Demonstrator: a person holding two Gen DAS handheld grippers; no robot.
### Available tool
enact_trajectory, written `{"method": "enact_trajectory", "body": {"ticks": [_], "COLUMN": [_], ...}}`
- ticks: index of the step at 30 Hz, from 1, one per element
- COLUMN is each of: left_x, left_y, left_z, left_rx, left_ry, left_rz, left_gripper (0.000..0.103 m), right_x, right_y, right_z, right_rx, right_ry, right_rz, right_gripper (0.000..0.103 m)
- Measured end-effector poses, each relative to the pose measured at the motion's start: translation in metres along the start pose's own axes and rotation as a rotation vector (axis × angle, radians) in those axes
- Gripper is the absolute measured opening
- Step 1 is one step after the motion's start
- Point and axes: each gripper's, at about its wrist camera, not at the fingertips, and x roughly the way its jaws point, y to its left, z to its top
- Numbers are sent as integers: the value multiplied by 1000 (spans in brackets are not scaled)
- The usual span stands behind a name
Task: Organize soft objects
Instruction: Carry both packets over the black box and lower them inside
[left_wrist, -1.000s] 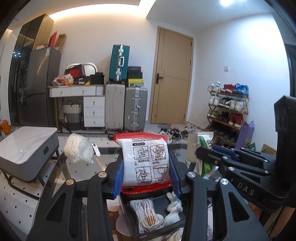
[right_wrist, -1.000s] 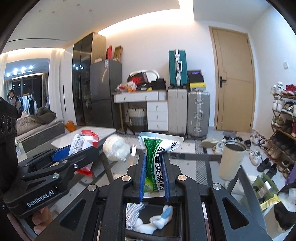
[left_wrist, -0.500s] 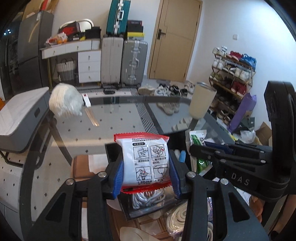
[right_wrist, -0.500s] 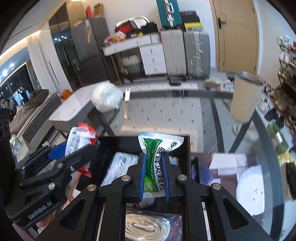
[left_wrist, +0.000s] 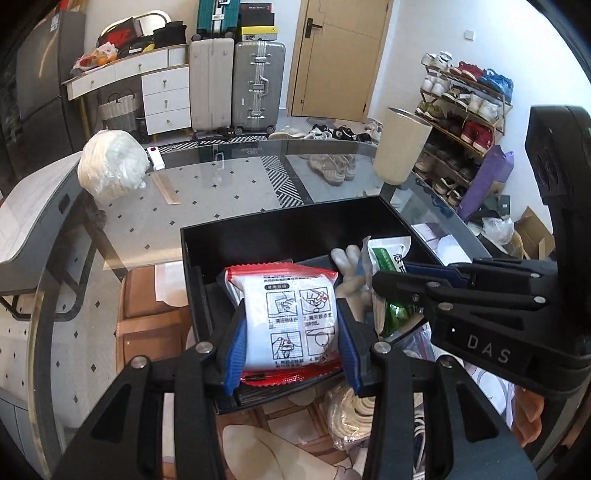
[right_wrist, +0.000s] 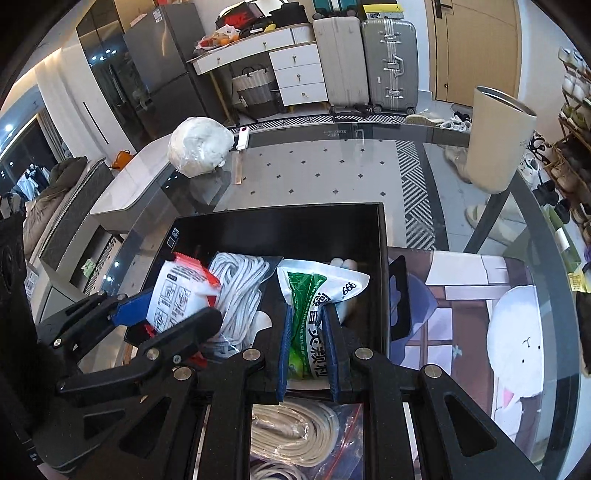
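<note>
Soft packets are both held over the black box, which sits on the glass table. Left gripper is clamped on the red-and-white packet, blue pads pressing its two sides, the packet standing upright between the fingers above the box's left part. Right gripper is clenched narrowly on the green-and-white pouch, whose top flares out beyond the fingertips above the box's right part. The right wrist view shows the box interior: a white rope coil lies between the two held items; a beige rope coil in a clear bag lies near the camera, outside the box. The left wrist view hides the white coil behind the packet but shows a pale plush piece inside the box, just beside the pouch. A white bagged bundle and a cream cylinder stand well apart at the table's far edge.
</note>
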Motion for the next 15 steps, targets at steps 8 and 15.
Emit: {"method": "enact_trajectory", "body": {"ticks": [8,15], "left_x": [0,0], "left_y": [3,5], "left_z": [2,2], "left_rx": [18,21], "left_ry": [1,1], "left_rz": [6,7], "left_gripper": [42,43], "right_x": [-1,-3], "right_y": [1,3], "right_z": [-2,-5], "right_rx": [-2,-6], "right_ry": [4,18], "right_rz": [-4,-3], "right_gripper": [16,16]}}
